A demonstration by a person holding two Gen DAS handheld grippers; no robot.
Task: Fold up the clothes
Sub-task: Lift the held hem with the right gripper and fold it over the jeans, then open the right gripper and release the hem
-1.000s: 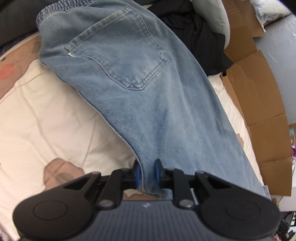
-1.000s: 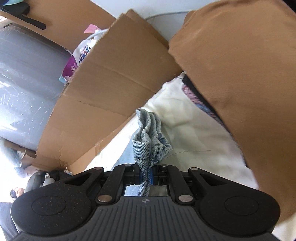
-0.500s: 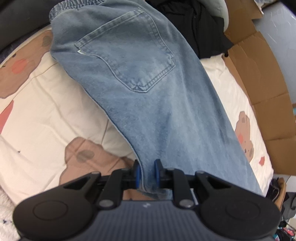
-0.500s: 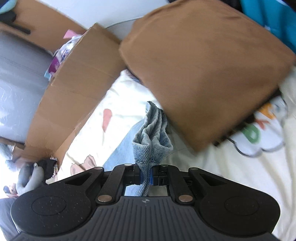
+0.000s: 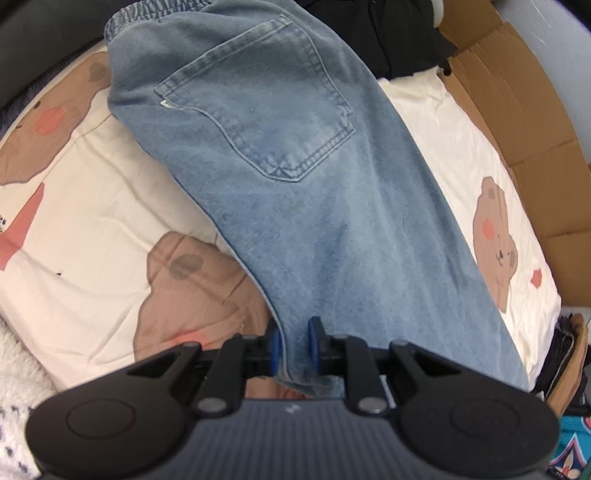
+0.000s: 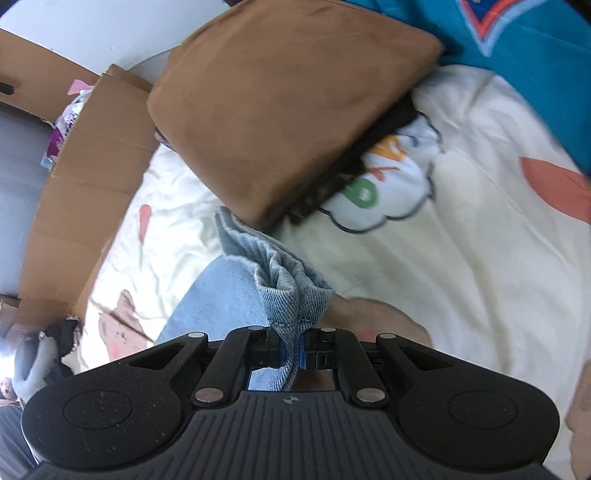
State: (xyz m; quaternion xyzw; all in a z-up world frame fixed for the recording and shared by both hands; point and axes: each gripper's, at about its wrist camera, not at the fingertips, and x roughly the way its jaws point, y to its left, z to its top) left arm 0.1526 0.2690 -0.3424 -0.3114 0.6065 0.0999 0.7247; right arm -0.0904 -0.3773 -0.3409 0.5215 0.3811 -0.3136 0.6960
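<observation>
Light blue jeans (image 5: 303, 177) lie back-pocket up across a cream bedsheet with bear prints (image 5: 92, 206), the elastic waistband at the far end. My left gripper (image 5: 294, 341) is shut on the near hem of a leg, blue pads pressing the denim. In the right wrist view my right gripper (image 6: 291, 350) is shut on a bunched hem of the jeans (image 6: 284, 280), held a little above the sheet (image 6: 480, 266).
A folded brown garment (image 6: 280, 110) sits on a stack just beyond the right gripper, with a teal garment (image 6: 535, 55) behind. Cardboard panels (image 5: 517, 92) line the bed's right edge. Dark clothes (image 5: 388, 33) are piled past the waistband.
The right gripper has swung sideways with the hem, bringing the brown stack and bear sheet into view. The left gripper kept its grip and turned slightly.
</observation>
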